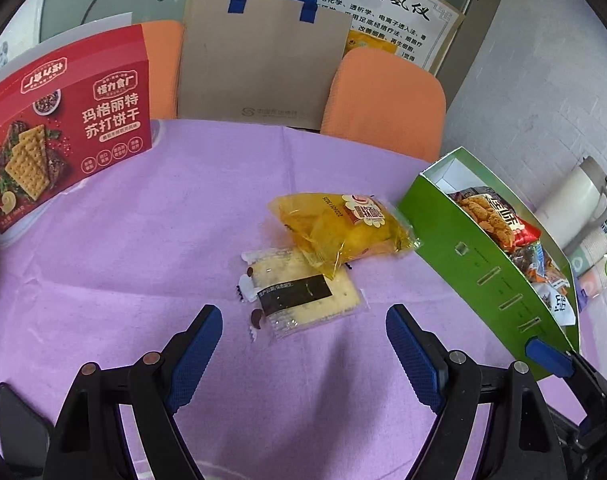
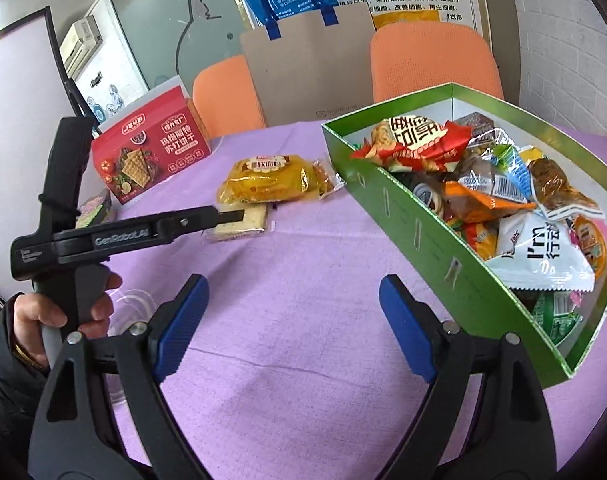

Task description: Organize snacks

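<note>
Both hand-held grippers (image 1: 303,344) (image 2: 293,320) agape — bare purple cloth (image 2: 303,280) beside green box (image 2: 443,248).

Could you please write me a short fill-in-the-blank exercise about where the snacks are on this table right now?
1. Most snack packets are piled in the ____ box.
2. The yellow bread packet partly overlaps the cracker packet, which lies on the ____ tablecloth.
3. The left gripper hovers by the cracker packet with its jaws ____.
4. The red cracker box stands ____.

Missing words: green; purple; open; upright
</note>
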Tool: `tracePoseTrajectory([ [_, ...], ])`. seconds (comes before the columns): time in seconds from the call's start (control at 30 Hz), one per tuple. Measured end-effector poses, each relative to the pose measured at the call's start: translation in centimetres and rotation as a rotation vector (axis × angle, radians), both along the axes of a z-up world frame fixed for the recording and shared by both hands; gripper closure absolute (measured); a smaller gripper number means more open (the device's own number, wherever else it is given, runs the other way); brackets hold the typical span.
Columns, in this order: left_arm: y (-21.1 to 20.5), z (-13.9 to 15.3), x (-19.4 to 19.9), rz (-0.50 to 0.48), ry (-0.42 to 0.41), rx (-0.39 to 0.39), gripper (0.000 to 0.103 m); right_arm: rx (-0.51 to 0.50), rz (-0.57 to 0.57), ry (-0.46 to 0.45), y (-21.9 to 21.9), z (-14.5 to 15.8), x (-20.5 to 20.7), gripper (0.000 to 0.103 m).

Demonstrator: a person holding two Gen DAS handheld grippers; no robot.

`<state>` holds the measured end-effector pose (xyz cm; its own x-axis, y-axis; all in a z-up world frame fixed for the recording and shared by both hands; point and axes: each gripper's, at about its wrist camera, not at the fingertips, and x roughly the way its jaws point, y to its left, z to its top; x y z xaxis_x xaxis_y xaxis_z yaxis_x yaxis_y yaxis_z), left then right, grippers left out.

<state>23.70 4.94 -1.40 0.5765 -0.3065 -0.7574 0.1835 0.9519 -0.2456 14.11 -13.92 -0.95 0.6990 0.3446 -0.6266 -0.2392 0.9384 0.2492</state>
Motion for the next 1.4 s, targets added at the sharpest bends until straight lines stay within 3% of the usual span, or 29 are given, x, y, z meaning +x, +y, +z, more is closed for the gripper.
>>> tracePoseTrajectory([
  [0.17,-2.1,-1.3,2.2,-0.013,0.007,0.076,0.017,-0.008,-0.010,0.028,-0.2,-0.9,0.7,0.016],
  [0.4,-2.5,-3.0,4.1,0.020,0.022,0.116,0.018,-0.014,-0.009,0.050,-0.2,-1.6,1.7,0.016],
  [0.47,-2.4,-3.1,3.9,0.010,0.010,0.117,0.026,-0.017,-0.006,0.053,-0.1,-1.7,2.0,0.016],
  [0.53,-1.9,-2.8,3.5,0.006,0.010,0.089,0.046,-0.017,-0.005,0.057,-0.1,-1.8,2.2,0.016],
  [0.63,-0.8,-2.6,2.6,-0.001,0.020,0.047,0.063,-0.018,0.000,0.061,0.2,-2.0,2.5,0.016],
  [0.73,-0.1,-2.4,1.2,-0.012,0.014,0.033,0.074,-0.016,0.001,0.062,0.6,-2.1,2.8,0.016],
  [0.97,0.8,-1.8,-1.7,-0.087,0.010,-0.006,0.075,-0.015,-0.021,0.056,1.2,-2.0,3.7,0.020],
  [1.07,1.0,-0.4,-2.1,-0.091,-0.039,-0.015,0.071,-0.006,-0.053,0.060,1.0,-2.0,4.7,0.025],
  [1.17,1.0,0.8,-1.0,-0.089,-0.071,-0.027,0.059,-0.009,-0.077,0.055,0.9,-2.0,5.8,0.030],
  [1.4,-0.8,0.0,0.3,-0.143,-0.071,-0.016,0.035,-0.011,-0.144,0.046,-0.1,-2.0,7.0,0.058],
])
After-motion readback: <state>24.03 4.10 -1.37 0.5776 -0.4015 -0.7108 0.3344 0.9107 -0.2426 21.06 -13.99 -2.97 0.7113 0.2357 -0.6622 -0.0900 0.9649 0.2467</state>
